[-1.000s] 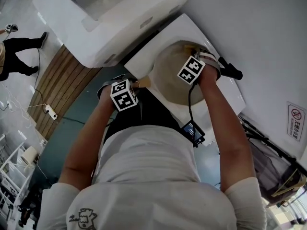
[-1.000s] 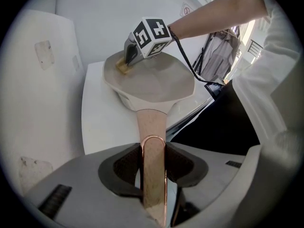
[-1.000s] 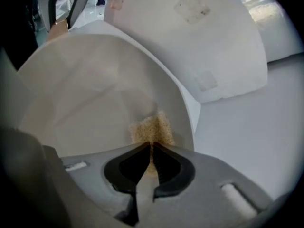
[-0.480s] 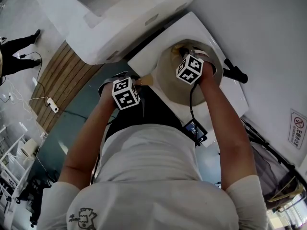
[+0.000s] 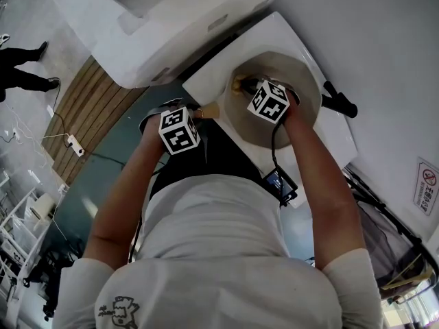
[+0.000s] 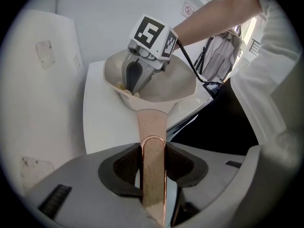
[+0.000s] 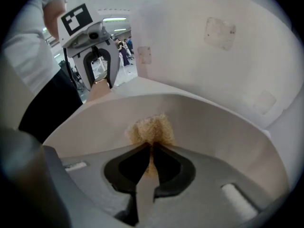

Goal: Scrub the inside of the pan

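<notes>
A beige pan sits on a white table. Its wooden, copper-edged handle runs back between the jaws of my left gripper, which is shut on it at the table's near edge. My right gripper reaches down into the pan and is shut on a yellow-brown sponge. The sponge presses against the pan's inner wall on the handle side. In the left gripper view the right gripper stands inside the pan.
A large white housing rises just behind the table. A black object lies at the table's right end. A small device hangs on a cable by the right arm. Someone's legs show far left.
My right gripper has swept the sponge across the inside of the pan, from the far side toward the handle side. The left gripper has kept its hold on the handle.
</notes>
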{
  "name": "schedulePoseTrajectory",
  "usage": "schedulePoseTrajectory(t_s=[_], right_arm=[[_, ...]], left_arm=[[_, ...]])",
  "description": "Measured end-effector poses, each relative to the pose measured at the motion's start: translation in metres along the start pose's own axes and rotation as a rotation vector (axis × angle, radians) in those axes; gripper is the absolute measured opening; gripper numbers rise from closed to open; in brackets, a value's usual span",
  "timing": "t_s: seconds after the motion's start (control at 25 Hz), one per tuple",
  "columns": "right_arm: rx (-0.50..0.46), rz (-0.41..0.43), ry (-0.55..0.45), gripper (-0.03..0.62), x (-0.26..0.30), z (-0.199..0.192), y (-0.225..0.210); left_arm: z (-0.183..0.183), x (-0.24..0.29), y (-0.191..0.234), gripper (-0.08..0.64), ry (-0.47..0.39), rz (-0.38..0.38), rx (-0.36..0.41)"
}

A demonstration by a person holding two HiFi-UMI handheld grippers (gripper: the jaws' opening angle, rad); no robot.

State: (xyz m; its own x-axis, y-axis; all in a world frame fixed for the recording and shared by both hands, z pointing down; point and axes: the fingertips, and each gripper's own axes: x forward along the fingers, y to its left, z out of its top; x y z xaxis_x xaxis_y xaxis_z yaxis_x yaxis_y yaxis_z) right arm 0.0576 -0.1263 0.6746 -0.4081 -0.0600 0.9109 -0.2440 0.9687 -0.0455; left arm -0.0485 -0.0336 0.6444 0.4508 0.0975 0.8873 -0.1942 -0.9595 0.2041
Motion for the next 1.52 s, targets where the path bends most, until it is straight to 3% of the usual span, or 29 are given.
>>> schedulePoseTrajectory(t_s=[0.24, 0.44, 0.72, 1.16, 1.32, 1.52], right_arm=[[0.128, 0.184, -0.027, 0.028, 0.003, -0.005, 0.035], [0.201, 0.289, -0.015, 0.026, 0.002, -0.015, 0.058], [0.293, 0.469, 0.067, 0.026, -0.007, -0.033, 0.089], [0.438, 0.643, 0.475, 0.026, -0.033, -0.092, 0.115], [0.420, 0.631, 0.640, 0.026, -0.045, -0.120, 0.113], [0.369, 0.546, 0.858, 0.026, -0.066, -0.156, 0.097]], left_arm=[[0.000, 0.001, -0.001, 0.153, 0.003, -0.009, -0.008], [0.000, 0.001, -0.001, 0.153, 0.007, -0.006, -0.008], [0.000, 0.001, -0.002, 0.153, 0.010, -0.010, -0.009], [0.001, 0.002, -0.004, 0.153, 0.008, -0.012, -0.014], [0.001, 0.001, -0.003, 0.153, 0.002, -0.013, -0.016], [0.000, 0.002, -0.004, 0.153, 0.001, -0.020, -0.020]])
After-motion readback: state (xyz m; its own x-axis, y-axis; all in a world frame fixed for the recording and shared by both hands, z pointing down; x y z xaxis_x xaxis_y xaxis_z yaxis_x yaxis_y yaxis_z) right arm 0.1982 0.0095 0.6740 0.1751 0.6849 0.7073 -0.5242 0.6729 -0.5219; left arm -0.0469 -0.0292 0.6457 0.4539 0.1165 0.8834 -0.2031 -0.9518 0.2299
